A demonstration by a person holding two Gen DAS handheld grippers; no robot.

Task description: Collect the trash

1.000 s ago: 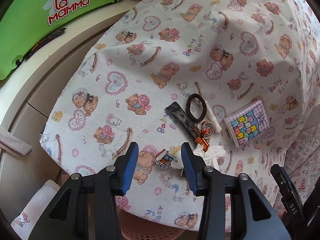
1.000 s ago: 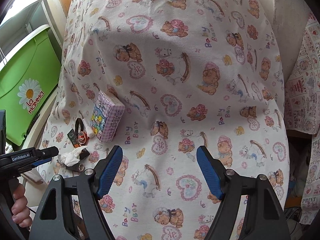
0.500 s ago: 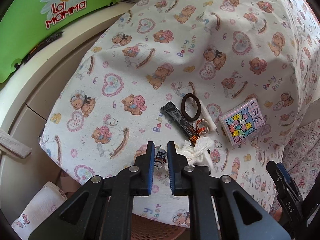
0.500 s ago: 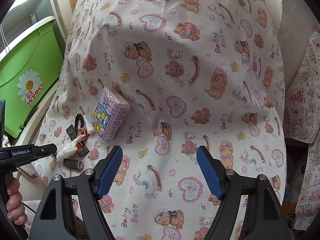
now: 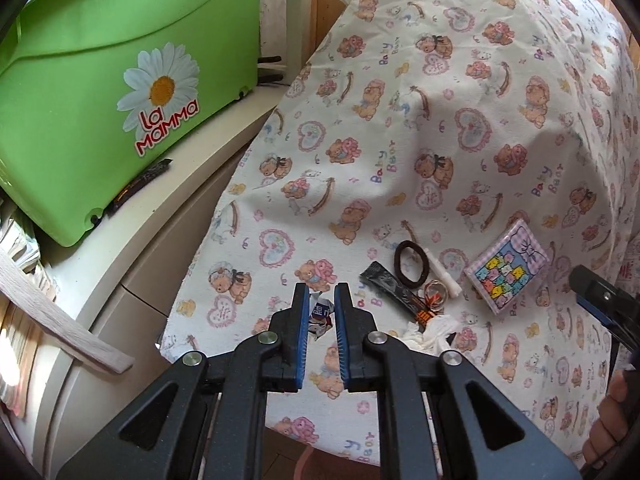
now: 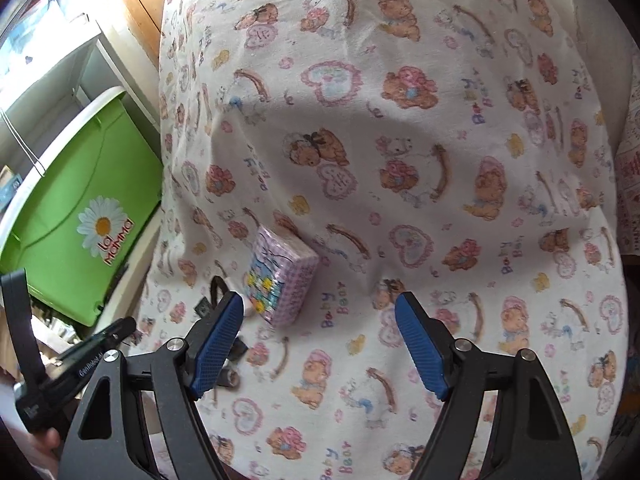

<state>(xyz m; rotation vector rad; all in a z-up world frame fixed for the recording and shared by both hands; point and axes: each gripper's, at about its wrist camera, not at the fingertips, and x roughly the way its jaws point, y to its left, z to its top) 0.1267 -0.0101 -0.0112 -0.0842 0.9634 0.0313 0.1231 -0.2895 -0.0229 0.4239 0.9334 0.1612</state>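
A crumpled candy wrapper [image 5: 321,314] sits pinched between blue tong pads, beside a black sachet [image 5: 394,294] and wadded tissue [image 5: 430,330] on bear-print cloth [image 5: 400,128].

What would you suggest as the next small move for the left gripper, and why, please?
Probably lift it straight up a little. The left gripper is shut on the small crumpled wrapper, which sits near the edge of the teddy-bear cloth. The white tissue and black sachet lie close by on its right, so a vertical lift seems least likely to drag them.
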